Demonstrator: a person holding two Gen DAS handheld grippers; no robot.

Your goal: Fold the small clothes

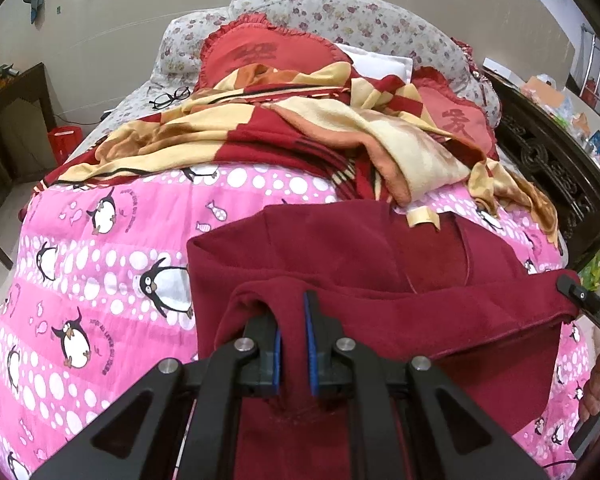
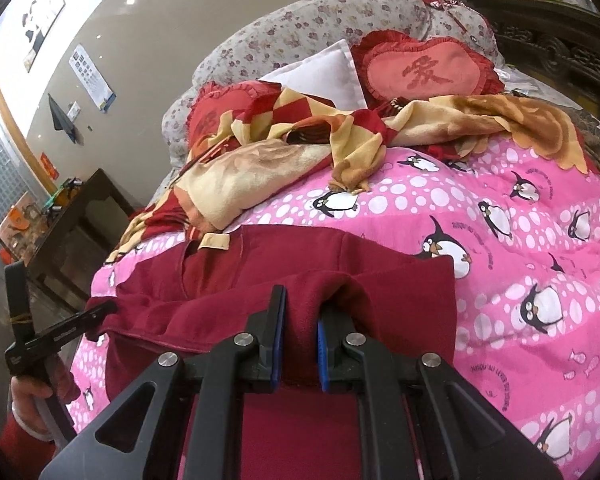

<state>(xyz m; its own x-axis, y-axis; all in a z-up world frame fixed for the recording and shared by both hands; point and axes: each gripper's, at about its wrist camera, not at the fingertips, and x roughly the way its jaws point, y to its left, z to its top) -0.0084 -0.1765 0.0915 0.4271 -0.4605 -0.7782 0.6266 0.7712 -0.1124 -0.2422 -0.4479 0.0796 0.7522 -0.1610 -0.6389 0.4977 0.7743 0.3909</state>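
A dark red fleece garment point(image 1: 340, 248) lies on the pink penguin quilt point(image 1: 100, 264), its near part lifted and folded over. My left gripper point(image 1: 293, 320) is shut on its near edge, cloth pinched between the blue pads. The right gripper point(image 1: 572, 292) shows at the right edge, holding the same edge. In the right wrist view my right gripper point(image 2: 302, 312) is shut on the garment point(image 2: 380, 280), and the left gripper point(image 2: 100, 312) grips the edge at the left. A cream collar tab point(image 2: 216, 240) shows at the far end.
A rumpled red and cream blanket point(image 1: 300, 132) lies beyond the garment, with heart-shaped red cushions point(image 1: 268, 56) and a floral pillow behind. Glasses point(image 1: 171, 97) lie at the far left of the bed. A dark carved headboard point(image 1: 548, 160) runs along the right; a dark cabinet point(image 2: 72, 216) stands left.
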